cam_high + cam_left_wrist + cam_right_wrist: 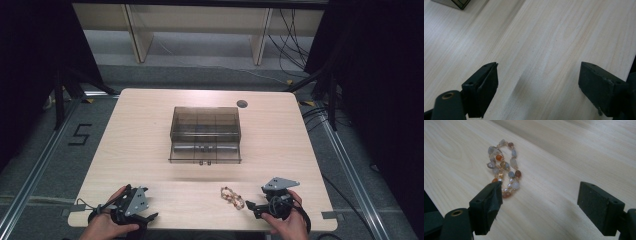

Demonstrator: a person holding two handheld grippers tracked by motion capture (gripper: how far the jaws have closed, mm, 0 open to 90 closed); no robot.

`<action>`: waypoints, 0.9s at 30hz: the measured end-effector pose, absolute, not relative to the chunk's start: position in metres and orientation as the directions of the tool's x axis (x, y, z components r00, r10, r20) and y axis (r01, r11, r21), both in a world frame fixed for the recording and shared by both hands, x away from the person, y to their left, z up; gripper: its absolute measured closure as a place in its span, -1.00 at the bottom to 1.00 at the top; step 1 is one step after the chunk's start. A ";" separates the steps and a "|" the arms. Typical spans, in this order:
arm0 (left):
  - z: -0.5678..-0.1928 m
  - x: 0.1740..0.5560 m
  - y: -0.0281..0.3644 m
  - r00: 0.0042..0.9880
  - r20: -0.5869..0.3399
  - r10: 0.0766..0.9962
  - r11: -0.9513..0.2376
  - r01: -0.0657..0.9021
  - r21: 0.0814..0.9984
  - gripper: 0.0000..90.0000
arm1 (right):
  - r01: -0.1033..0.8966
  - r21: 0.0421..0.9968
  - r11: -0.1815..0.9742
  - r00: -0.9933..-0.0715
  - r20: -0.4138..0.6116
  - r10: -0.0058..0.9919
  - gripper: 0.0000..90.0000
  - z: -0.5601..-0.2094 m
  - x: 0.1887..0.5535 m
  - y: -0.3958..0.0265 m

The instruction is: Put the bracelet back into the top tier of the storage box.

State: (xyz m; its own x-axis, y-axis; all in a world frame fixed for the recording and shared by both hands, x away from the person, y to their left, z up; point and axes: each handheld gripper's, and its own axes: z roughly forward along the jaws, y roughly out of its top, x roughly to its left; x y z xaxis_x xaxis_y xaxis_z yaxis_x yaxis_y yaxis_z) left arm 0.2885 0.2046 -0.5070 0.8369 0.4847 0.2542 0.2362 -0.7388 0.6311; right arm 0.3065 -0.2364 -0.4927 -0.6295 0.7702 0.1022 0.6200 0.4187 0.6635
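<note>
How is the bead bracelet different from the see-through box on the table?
The bead bracelet is small and lies flat in a loose loop; the box is much bigger and stands up off the table. The bracelet has orange, grey and white beads; the box is smoky brown and see-through, with compartments inside. The bracelet lies near the right gripper; the box sits mid-table, farther away. Both rest on the wooden table.

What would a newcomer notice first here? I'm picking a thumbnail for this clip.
Most striking is the smoky transparent plastic box with inner compartments, alone at the middle of the pale wooden table. Next comes the bracelet of grey, orange and pearly beads on a gold chain, coiled near the front edge just ahead of the open right gripper. The left gripper hangs open over bare wood at the front left.
</note>
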 end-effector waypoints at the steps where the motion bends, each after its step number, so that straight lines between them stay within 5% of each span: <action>1: -0.507 0.288 0.205 0.837 0.254 0.485 -0.739 0.236 0.631 -0.64 | 0.620 0.664 0.419 -0.630 0.102 0.770 -0.53 -0.493 0.307 -0.236; 27: -0.505 0.290 0.206 0.847 0.266 0.461 -0.763 0.225 0.606 -0.64 | 0.585 0.658 0.474 -0.673 0.069 0.736 -0.51 -0.490 0.309 -0.224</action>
